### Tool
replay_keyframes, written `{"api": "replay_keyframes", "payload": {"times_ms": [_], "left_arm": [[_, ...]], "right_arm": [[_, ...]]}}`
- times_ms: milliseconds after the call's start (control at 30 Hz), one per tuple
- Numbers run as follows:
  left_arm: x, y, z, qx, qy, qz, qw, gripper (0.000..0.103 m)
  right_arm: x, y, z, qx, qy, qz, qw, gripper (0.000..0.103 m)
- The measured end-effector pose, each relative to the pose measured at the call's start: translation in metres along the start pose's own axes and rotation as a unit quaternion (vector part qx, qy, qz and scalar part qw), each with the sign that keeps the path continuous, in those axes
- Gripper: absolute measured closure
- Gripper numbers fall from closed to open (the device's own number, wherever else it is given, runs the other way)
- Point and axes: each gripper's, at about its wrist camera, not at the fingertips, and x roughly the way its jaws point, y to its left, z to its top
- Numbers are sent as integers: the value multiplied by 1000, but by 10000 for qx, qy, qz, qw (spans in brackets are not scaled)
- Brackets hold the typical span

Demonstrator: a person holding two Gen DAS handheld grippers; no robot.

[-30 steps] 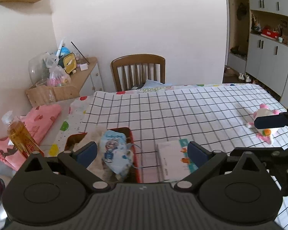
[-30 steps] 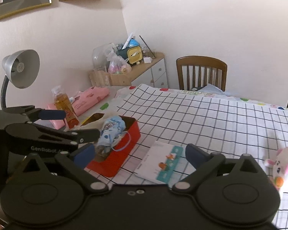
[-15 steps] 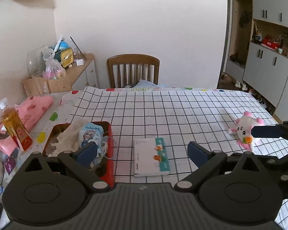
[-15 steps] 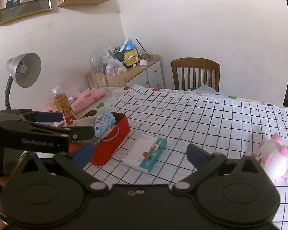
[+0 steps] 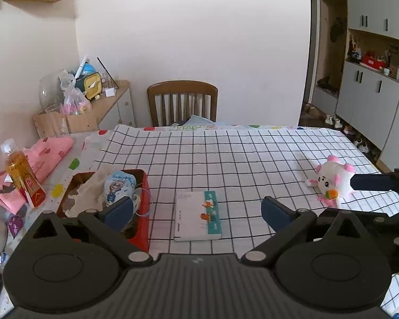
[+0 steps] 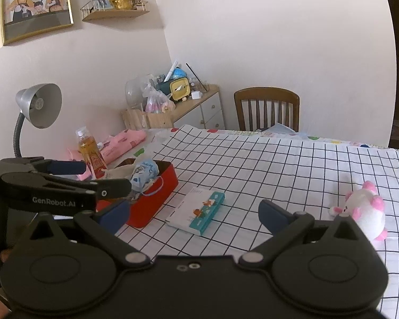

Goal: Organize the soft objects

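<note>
- Both grippers have pulled back and up from the table [image 5: 252, 159] since a second ago.
- Left gripper [image 5: 196, 211] and right gripper [image 6: 192, 215]: jaws spread, holding nothing.
- Plush [image 5: 332, 179] lies at the table's right; pouch [image 5: 119, 187] sits in the red box [image 5: 143, 212].

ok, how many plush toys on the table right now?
1. The pink-and-white plush toy lies on the checked tablecloth at the right side, outside the red box. More could be buried in that box.

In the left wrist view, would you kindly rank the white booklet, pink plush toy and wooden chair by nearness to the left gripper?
1. White booklet, between the open left gripper fingers.
2. Pink plush toy, right side.
3. Wooden chair, beyond the table's far edge.
</note>
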Motion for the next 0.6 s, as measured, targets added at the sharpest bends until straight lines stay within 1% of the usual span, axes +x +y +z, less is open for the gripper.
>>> {"api": "replay_keyframes", "payload": {"times_ms": [233,600], "left_arm": [[-7,-9,-3,118,-38,70,9999,0],[-13,-13,-4,92,-110,-55,9999,0]], "right_arm": [[-6,-4,-4,63,4,1,10000,0],[-12,-8,-7,135,-15,-74,9999,0]]}}
